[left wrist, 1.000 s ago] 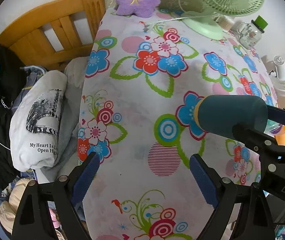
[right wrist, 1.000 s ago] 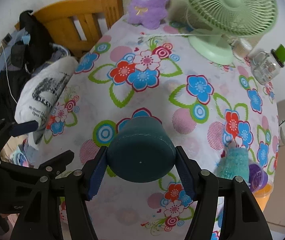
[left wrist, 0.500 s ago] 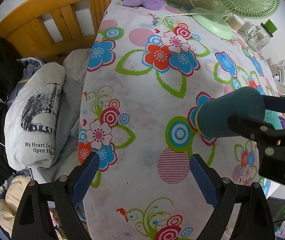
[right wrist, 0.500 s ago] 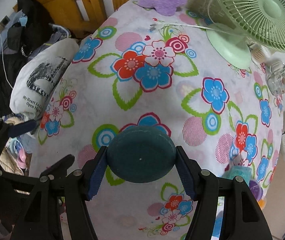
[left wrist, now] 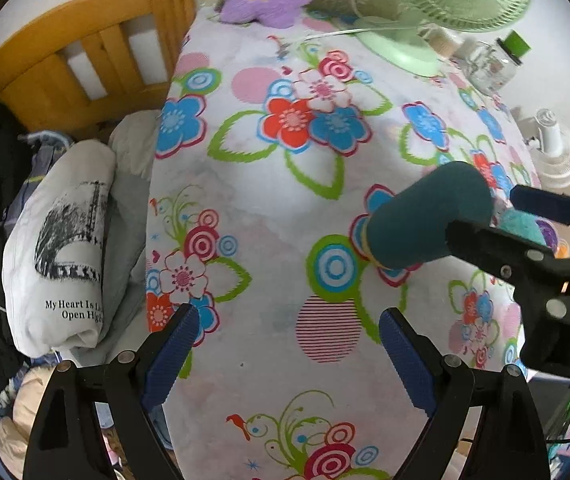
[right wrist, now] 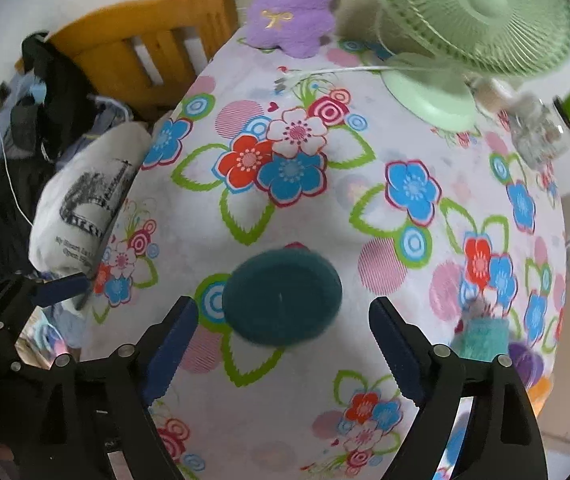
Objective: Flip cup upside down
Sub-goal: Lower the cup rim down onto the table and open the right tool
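Observation:
A dark teal cup [right wrist: 282, 298] stands bottom-up on the flowered tablecloth [right wrist: 325, 208], blurred in the right wrist view. My right gripper [right wrist: 283, 340] is open, its blue pads [right wrist: 169, 350] apart on either side of the cup and clear of it. In the left wrist view the cup [left wrist: 425, 220] appears tilted, mouth with a yellow rim toward the cloth, between the right gripper's fingers [left wrist: 501, 248]. My left gripper [left wrist: 285, 354] is open and empty, above the cloth to the cup's left.
A green fan [right wrist: 473, 20], a purple plush toy [right wrist: 293, 4] and a glass jar with green lid [right wrist: 545, 132] stand at the table's far side. A teal furry thing [right wrist: 485, 338] sits at the right. A wooden bed frame [left wrist: 85, 64] and clothes [left wrist: 61, 248] lie left.
My right gripper has opened and let go of the cup, which now rests bottom-up on the cloth. The right gripper has drawn back a little. The left gripper stays open.

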`<state>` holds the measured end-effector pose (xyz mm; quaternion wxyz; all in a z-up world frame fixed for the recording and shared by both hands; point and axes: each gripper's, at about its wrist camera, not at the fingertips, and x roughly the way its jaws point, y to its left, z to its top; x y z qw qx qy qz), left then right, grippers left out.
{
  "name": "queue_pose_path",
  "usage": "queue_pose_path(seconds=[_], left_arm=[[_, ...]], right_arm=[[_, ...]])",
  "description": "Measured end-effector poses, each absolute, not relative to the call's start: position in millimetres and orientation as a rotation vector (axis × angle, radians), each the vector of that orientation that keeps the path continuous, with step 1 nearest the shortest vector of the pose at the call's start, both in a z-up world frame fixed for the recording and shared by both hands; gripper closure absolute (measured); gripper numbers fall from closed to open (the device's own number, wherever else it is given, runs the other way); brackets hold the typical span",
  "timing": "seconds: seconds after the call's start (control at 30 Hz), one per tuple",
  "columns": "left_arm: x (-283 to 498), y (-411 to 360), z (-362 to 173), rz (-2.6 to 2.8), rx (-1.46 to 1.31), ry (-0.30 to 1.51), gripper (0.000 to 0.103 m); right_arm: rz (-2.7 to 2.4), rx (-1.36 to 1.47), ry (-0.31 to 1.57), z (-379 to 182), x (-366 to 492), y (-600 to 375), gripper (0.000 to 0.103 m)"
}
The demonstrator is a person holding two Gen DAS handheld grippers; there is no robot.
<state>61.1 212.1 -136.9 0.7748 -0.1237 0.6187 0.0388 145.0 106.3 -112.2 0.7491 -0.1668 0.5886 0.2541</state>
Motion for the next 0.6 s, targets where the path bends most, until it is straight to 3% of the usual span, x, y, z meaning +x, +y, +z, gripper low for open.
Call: queue_pose_path(seconds=[0.6], left_arm=[[44.9,133.6,-68.4,0.095,-0.173,1.235,0.006]], right_arm=[[0.456,-0.241,1.113,-44.8,109.3,-3.1,0.014]])
